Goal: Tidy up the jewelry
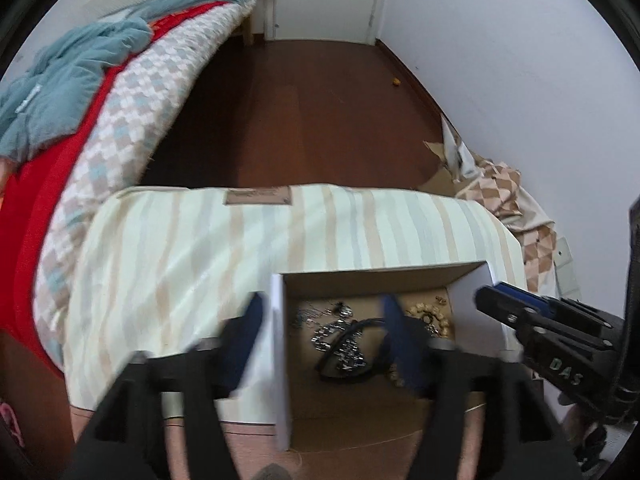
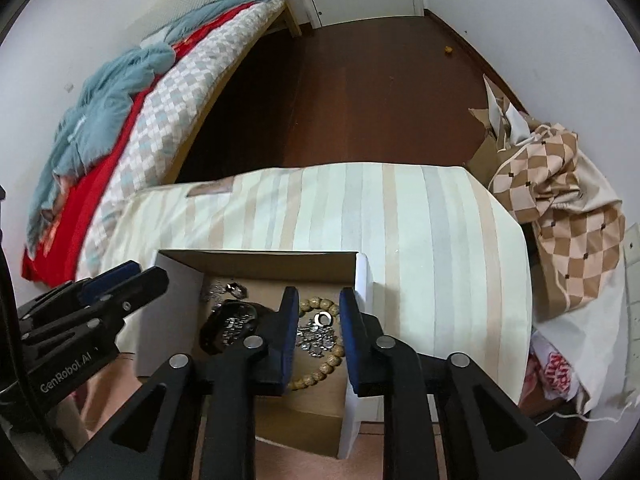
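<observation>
A shallow cardboard box (image 1: 376,276) (image 2: 256,260) stands on the near edge of a striped cushion. In it lie a wooden bead bracelet (image 2: 320,304) (image 1: 430,314), silver chain pieces (image 2: 316,338) (image 1: 340,344), a small silver ring (image 2: 322,318) and a black strap item (image 2: 228,322) (image 1: 352,364). My left gripper (image 1: 322,340) is open, its fingers astride the box's left wall. My right gripper (image 2: 318,328) is open and empty, just above the bracelet and chains at the box's right side.
The striped cushion (image 2: 400,216) (image 1: 180,248) fills the middle. A bed with checked, red and teal covers (image 2: 132,120) (image 1: 80,120) lies left. Checked fabric and cardboard (image 2: 560,208) are piled right by the wall. Dark wooden floor (image 2: 360,88) is beyond.
</observation>
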A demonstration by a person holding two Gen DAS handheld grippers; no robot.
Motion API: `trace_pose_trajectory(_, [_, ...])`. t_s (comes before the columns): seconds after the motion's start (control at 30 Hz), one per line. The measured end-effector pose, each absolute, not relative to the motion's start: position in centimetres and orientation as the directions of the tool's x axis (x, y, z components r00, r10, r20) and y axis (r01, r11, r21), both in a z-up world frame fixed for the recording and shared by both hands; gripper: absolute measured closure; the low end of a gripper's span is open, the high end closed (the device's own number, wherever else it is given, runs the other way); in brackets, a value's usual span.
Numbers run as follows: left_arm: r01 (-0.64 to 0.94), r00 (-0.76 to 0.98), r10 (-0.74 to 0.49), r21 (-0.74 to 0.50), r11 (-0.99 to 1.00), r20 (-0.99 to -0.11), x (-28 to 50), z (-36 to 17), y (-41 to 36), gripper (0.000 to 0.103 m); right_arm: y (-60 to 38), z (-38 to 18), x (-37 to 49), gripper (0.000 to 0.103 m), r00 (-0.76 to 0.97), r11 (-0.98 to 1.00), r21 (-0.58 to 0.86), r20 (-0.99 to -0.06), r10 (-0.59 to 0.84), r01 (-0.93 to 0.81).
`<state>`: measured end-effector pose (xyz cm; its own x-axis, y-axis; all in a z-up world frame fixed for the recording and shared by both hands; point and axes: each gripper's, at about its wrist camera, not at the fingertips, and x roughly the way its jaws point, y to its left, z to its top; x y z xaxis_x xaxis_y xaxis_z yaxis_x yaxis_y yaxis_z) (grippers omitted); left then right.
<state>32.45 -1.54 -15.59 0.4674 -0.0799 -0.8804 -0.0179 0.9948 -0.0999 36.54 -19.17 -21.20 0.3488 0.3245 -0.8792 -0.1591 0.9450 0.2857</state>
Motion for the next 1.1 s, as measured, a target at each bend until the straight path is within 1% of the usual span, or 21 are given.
trace_pose_trajectory(0.07, [-0.025,0.480,-0.074,-0.098,0.995,-0.874,32.0,-15.0,-1.2,0.033,-19.6,-20.6,36.2,0.076,0.361,0.946,0.289,-0.875,0.324,-0.148])
trace_pose_trajectory(0.1, [-0.031,0.483,-0.066,-0.093,0.995,-0.873,31.8,-14.8,-1.0,0.032,-19.8,-20.3,35.9,0.070,0.369,0.948,0.285,-0.873,0.317,-0.141])
trace_pose_trajectory(0.13, [-0.033,0.484,-0.061,-0.089,0.996,-0.873,31.6,-14.6,-0.8,0.031,-20.0,-20.0,35.7,0.066,0.376,0.948,0.288,-0.870,0.319,-0.136])
trace_pose_trajectory(0.17, [-0.038,0.487,-0.052,-0.081,0.996,-0.872,31.3,-14.4,-0.7,0.025,-20.3,-19.7,35.3,0.066,0.382,0.947,0.295,-0.866,0.322,-0.130])
trace_pose_trajectory(0.23, [-0.052,0.495,-0.030,-0.064,0.997,-0.869,30.6,-14.0,-0.4,0.024,-20.4,-19.1,34.4,0.064,0.394,0.954,0.273,-0.869,0.300,-0.123])
trace_pose_trajectory(0.27, [-0.057,0.497,-0.019,-0.054,0.997,-0.868,30.1,-13.9,-0.3,0.022,-20.5,-18.9,33.9,0.058,0.404,0.960,0.252,-0.871,0.279,-0.121])
trace_pose_trajectory(0.3, [-0.064,0.496,-0.003,-0.040,0.997,-0.869,29.6,-13.8,-0.2,0.008,-20.4,-18.7,33.6,0.051,0.409,0.965,0.234,-0.874,0.263,-0.121])
trace_pose_trajectory(0.33, [-0.068,0.496,0.006,-0.031,0.997,-0.868,29.1,-13.8,-0.2,0.002,-20.2,-18.5,32.8,0.045,0.416,0.973,0.196,-0.880,0.228,-0.119])
trace_pose_trajectory(0.37, [-0.071,0.501,0.014,-0.025,0.997,-0.865,28.5,-13.7,-0.2,0.000,-20.1,-18.4,32.2,0.040,0.420,0.980,0.166,-0.885,0.199,-0.113])
trace_pose_trajectory(0.43, [-0.079,0.503,0.038,-0.002,0.997,-0.864,27.3,-13.8,-0.2,0.000,-19.9,-18.3,31.1,0.018,0.423,0.987,0.116,-0.893,0.153,-0.111])
trace_pose_trajectory(0.5, [-0.088,0.493,0.061,0.020,0.996,-0.868,26.3,-14.0,-0.3,0.000,-19.5,-18.4,30.1,0.006,0.415,0.991,0.084,-0.902,0.120,-0.105])
trace_pose_trajectory(0.63, [-0.095,0.487,0.070,0.027,0.995,-0.871,24.6,-13.6,-0.3,0.000,-19.0,-17.9,28.3,0.001,0.425,0.995,0.026,-0.903,0.062,-0.092])
trace_pose_trajectory(0.87, [-0.096,0.515,0.069,0.022,0.995,-0.854,20.8,-11.0,-0.3,0.000,-18.8,-15.1,24.7,0.001,0.461,0.998,-0.002,-0.887,0.028,-0.066])
trace_pose_trajectory(1.1, [-0.105,0.569,0.061,0.001,0.994,-0.820,16.6,-6.6,-0.2,0.000,-18.8,-9.8,20.2,0.001,0.524,0.998,-0.003,-0.851,0.031,-0.063])
